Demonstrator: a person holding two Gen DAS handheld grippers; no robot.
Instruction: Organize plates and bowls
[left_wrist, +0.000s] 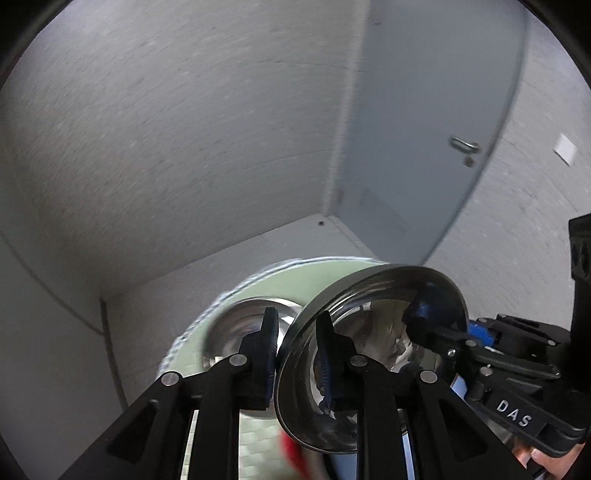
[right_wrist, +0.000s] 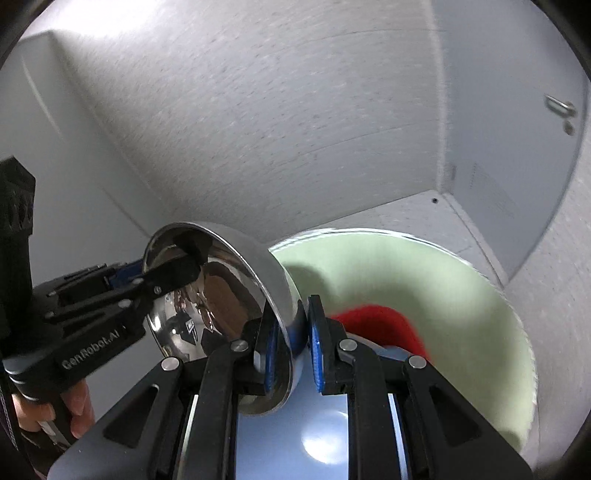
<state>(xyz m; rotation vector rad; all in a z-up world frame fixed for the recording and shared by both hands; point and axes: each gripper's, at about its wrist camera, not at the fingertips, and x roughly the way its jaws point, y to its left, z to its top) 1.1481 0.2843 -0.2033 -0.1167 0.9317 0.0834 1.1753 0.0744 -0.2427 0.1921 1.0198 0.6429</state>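
Observation:
Both grippers hold one shiny steel bowl (left_wrist: 369, 332), tilted on edge in the air. My left gripper (left_wrist: 297, 360) is shut on the bowl's near rim, one finger inside, one outside. My right gripper (right_wrist: 291, 345) is shut on the opposite rim of the same bowl (right_wrist: 221, 291); it shows in the left wrist view (left_wrist: 436, 325) at the right. Behind the bowl is a pale green plate (right_wrist: 424, 295) with a red patch (right_wrist: 376, 321). The plate also shows in the left wrist view (left_wrist: 280, 284). A blue-grey surface (right_wrist: 317, 435) lies below the right gripper.
White textured walls (left_wrist: 184, 147) meet in a corner, with a grey door (left_wrist: 424, 129) and its handle (left_wrist: 465, 146) to the right. A pale floor or ledge (left_wrist: 258, 251) runs below the wall. A hand (right_wrist: 48, 410) grips the left gripper's handle.

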